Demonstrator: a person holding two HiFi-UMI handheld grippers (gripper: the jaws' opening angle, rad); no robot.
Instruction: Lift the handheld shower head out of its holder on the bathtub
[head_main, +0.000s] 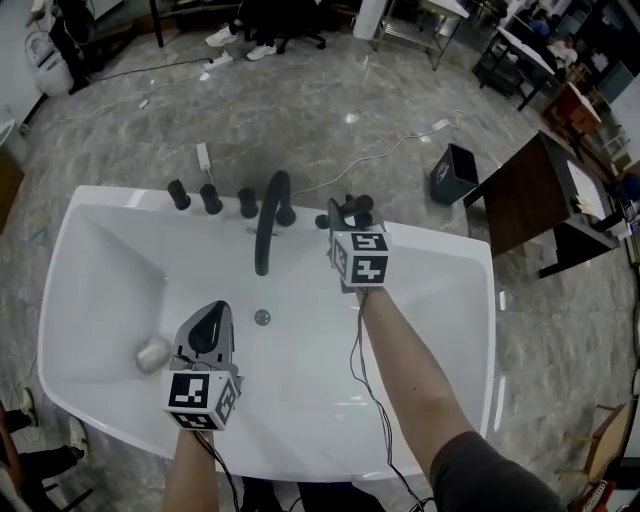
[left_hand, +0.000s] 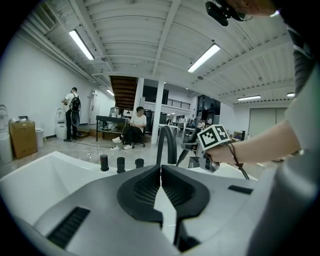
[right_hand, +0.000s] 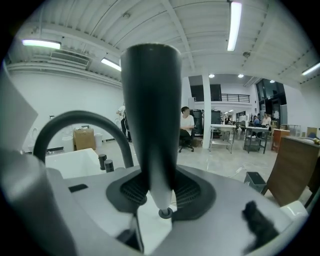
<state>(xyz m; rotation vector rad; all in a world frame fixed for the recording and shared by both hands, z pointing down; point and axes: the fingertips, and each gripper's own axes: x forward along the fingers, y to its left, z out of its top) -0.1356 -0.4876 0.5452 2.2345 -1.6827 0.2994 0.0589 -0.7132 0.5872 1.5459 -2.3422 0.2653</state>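
The black handheld shower head (right_hand: 150, 125) stands upright between my right gripper's (right_hand: 161, 192) pads, which press on its tapered lower part. Its round bottom end hangs free over the white bathtub (head_main: 440, 300). In the head view the right gripper (head_main: 347, 214) is at the tub's far rim, just right of the black arched faucet (head_main: 268, 225); the holder itself I cannot make out there. My left gripper (head_main: 210, 318) hovers over the tub's near left part, jaws shut with nothing between them (left_hand: 160, 176).
Three black knobs (head_main: 211, 199) line the far rim left of the faucet. A drain (head_main: 262, 317) and a chrome round object (head_main: 152, 352) sit in the tub. A black bin (head_main: 455, 172), a dark wooden table (head_main: 540, 190) and floor cables lie beyond.
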